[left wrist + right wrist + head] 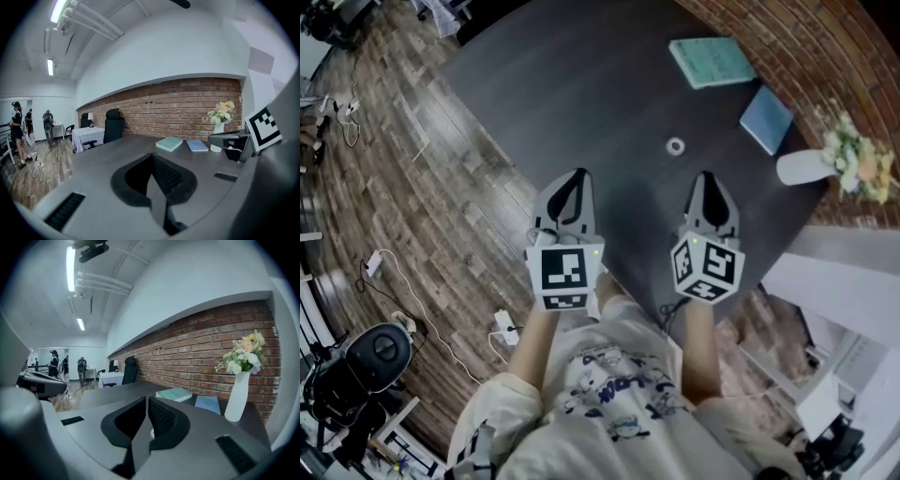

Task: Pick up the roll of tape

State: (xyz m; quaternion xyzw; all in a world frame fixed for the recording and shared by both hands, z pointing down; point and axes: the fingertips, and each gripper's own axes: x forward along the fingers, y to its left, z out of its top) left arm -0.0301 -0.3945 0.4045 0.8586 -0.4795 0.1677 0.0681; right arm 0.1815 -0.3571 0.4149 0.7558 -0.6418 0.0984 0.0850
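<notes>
Tape roll: a small pale ring (676, 145) lying flat on the dark bench (581, 94), right of centre in the head view, with nothing touching it.
Right gripper: (706, 178) jaws pressed together and empty, its tip just below and right of the roll.
Left gripper: (575, 176) jaws also together and empty, further off at the roll's lower left.
Step in hand: approach; the roll is not yet gripped.
Next move: the right gripper looks better placed. It must spread its jaws, tilt down over the ring's wall, then close.
Nearby: green book (711, 61), blue book (766, 119) and vase (802, 167) at upper right.
</notes>
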